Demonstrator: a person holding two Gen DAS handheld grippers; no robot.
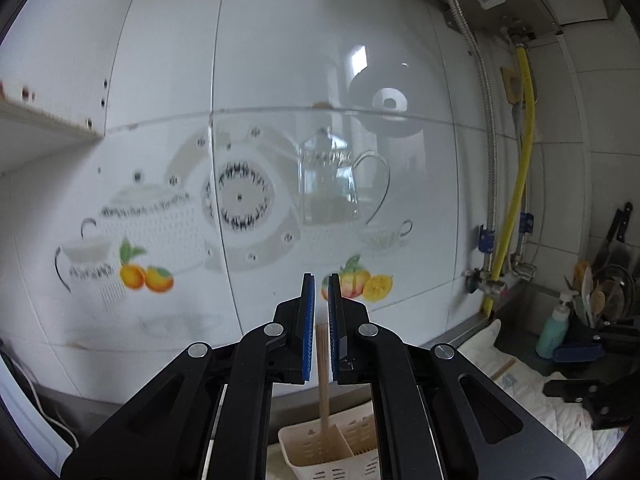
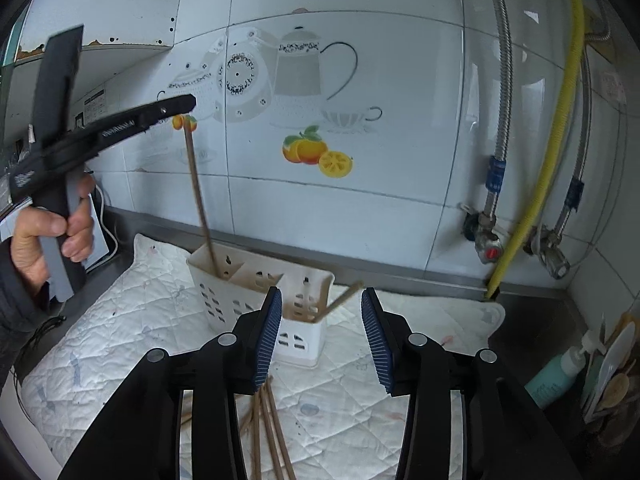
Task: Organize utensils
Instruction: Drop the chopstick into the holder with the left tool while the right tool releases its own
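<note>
Left gripper (image 1: 321, 280) clamped tight on a long wooden chopstick (image 2: 199, 196), held high near the tiled wall (image 2: 400, 80); the stick hangs steeply down with its lower end inside the left rear compartment of the white slotted utensil caddy (image 2: 224, 300). A hand (image 2: 48, 232) in a dark sleeve grips that tool's handle at the left edge of the right wrist view.

Right gripper (image 2: 321, 308) sits low, just in front of the caddy, pads partly apart with nothing pressed between them. A second chopstick (image 2: 344, 298) leans out of the caddy's right compartment, tilted toward the right, seen in the gap between the pads (touching or not, cannot tell).

More loose chopsticks (image 2: 268, 420) lie on the white quilted mat (image 2: 120, 320) below the right gripper. Caddy stands on the mat close to the wall edge; mat is open to the left and right of it. Soap bottle (image 2: 560, 376) and a crowded utensil holder (image 2: 612, 376) sit at the far right corner, well apart from the caddy.
</note>
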